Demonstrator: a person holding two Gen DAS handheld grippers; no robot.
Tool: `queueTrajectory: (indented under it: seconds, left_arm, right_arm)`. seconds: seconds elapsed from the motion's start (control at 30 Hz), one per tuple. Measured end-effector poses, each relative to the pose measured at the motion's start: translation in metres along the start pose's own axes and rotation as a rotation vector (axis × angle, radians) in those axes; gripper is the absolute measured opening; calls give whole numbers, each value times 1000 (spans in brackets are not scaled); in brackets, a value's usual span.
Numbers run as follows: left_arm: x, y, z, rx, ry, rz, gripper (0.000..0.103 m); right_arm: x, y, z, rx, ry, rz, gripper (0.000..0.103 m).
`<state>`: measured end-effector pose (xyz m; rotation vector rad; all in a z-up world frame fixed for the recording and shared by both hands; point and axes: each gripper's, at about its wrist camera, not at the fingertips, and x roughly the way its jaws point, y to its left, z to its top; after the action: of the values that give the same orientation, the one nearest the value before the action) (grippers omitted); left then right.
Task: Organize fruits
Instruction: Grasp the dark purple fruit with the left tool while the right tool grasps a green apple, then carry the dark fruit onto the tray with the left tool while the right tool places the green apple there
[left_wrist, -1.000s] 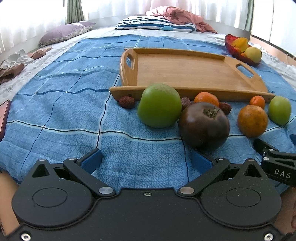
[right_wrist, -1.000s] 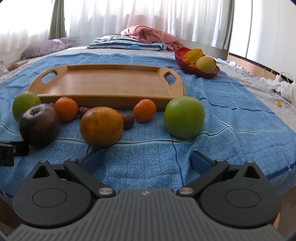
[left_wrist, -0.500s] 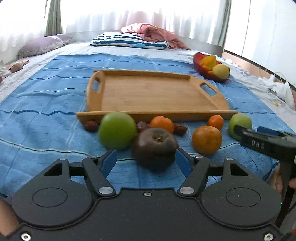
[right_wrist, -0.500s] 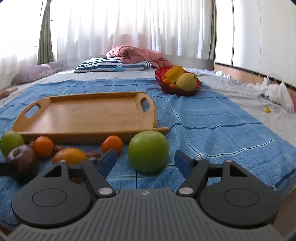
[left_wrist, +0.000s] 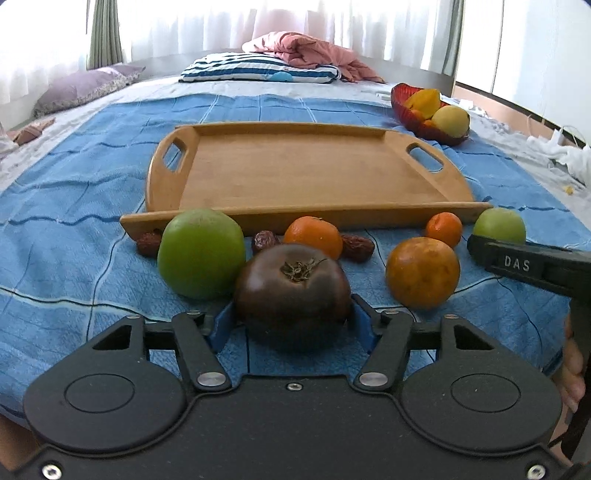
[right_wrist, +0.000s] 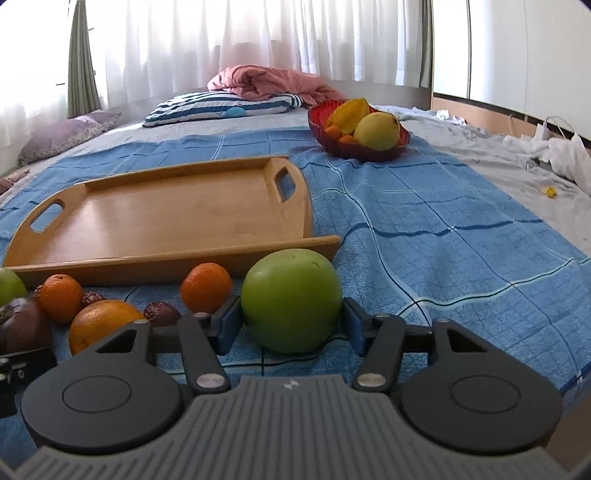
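Fruit lies in a loose row on the blue checked blanket, just in front of the wooden tray's near rim. The dark brown tomato-like fruit sits between the blue pads of the left gripper; the jaws are closing and the pads look to be at its sides, though whether they press is hard to say. A large green apple touches it on the left, a small orange and wrinkled dates lie just behind, and a bigger orange rests to the right with clear blanket between.

Further right, the second green apple sits between the pads of the right gripper, whose jaws are also closing; the left pad is against it and a sliver of gap shows at the right pad. A small mandarin lies just beside the left finger.

The tray floor is bare, with low rims and a handle cut-out at each end. Open blanket stretches to the right of the tray up to a red bowl of yellow fruit. A striped pillow and pink bedding lie well beyond.
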<state>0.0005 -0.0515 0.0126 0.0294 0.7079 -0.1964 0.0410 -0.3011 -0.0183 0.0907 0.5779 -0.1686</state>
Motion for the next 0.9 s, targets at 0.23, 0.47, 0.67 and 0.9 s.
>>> queueTrajectory:
  seconds: [0.23, 0.47, 0.67, 0.9]
  left_arm:
    - [-28, 8, 11, -39, -18, -63, 60]
    - [-36, 22, 49, -36, -112, -48, 60]
    - [-4, 46, 92, -77, -100, 5, 60]
    - [47, 66, 115, -94, -41, 56, 60]
  right_arm:
    - [-15, -8, 11, 54, -32, 77, 60]
    - [-12, -11, 44, 78, -47, 157, 60]
    - [23, -3, 81, 25, 44, 209, 60]
    - [64, 8, 93, 1, 136, 226, 60]
